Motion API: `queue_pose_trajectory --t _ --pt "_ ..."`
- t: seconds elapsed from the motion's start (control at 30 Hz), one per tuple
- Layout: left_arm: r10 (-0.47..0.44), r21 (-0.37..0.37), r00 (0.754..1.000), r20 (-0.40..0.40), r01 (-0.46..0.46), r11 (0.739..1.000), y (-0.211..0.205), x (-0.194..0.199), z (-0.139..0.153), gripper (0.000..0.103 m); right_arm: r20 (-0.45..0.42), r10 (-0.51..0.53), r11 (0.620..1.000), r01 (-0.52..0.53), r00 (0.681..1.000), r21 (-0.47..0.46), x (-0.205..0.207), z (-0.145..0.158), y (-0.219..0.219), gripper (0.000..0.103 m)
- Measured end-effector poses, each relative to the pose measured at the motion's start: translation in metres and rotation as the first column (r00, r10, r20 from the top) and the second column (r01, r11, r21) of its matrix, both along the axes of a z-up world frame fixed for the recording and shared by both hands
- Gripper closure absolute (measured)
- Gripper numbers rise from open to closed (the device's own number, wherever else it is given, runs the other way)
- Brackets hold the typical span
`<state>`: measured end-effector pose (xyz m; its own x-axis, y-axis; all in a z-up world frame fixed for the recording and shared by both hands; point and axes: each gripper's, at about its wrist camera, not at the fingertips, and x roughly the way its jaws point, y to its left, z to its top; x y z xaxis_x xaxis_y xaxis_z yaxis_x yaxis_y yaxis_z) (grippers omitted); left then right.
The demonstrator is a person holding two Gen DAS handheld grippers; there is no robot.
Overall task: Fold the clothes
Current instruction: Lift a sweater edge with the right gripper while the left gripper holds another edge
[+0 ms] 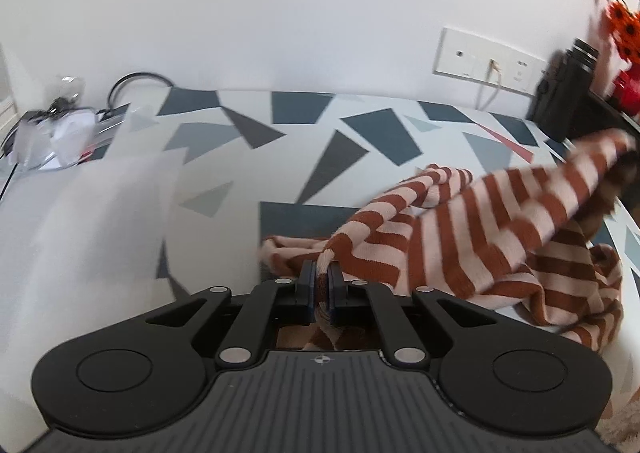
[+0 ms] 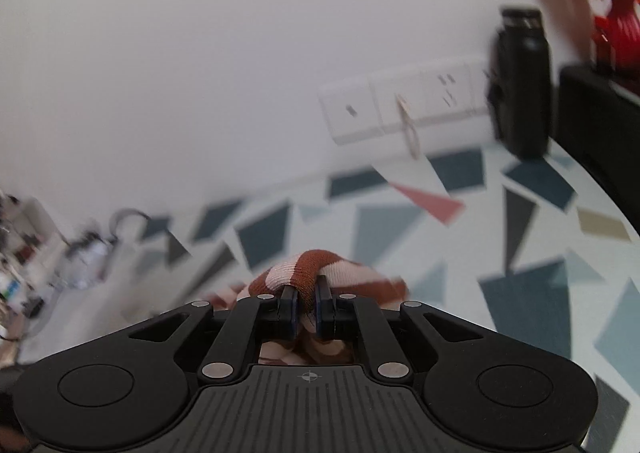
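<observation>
Black bottle (image 2: 522, 81) beside open tabletop (image 2: 400, 221)

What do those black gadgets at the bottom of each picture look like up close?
Each hand-held gripper, left and right, is matte black plastic: a ribbed grey-black body with a small crosshair mark, two round discs at the sides, and angled link arms joined by silver pins. The two short fingers carry dark blue pads. No cables or sleeves show.

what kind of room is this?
Probably a home room: table with a geometric-print cloth against a white wall, wall sockets, a black flask and a striped knit garment being folded.
</observation>
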<state>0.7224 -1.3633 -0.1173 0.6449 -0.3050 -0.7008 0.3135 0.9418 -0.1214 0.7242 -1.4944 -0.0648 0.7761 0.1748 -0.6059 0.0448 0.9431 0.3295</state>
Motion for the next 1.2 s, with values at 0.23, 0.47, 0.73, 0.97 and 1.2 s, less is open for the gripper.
queue_pose_trajectory --t 0.23,0.47,0.73,0.97,1.2 --pt "0.017 -0.007 0.999 -0.042 -0.018 1.0 0.006 0.0 -0.009 0.096 -0.15 0.002 0.999 -0.009 0.989 -0.045 -0.013 -0.041 -0.003 0.09" --pt "-0.173 -0.003 0.984 -0.031 0.173 0.985 -0.017 -0.016 -0.008 0.037 -0.116 0.053 0.999 -0.053 0.992 0.009 -0.018 -0.033 -0.002 0.094" --pt "-0.308 0.111 0.951 -0.023 0.309 0.945 -0.045 -0.03 -0.023 0.028 -0.083 0.039 0.99 -0.027 0.996 0.137 -0.005 -0.019 -0.015 0.094" --pt "-0.205 0.09 0.979 0.0 0.204 0.975 -0.038 -0.011 -0.013 0.092 -0.029 0.048 0.984 -0.042 0.998 0.171 0.005 0.001 -0.01 0.095" --pt "-0.055 -0.068 0.977 0.204 0.07 0.995 -0.007 0.005 0.062 0.093 0.103 0.015 0.986 -0.032 0.995 0.167 0.0 0.034 -0.008 0.095"
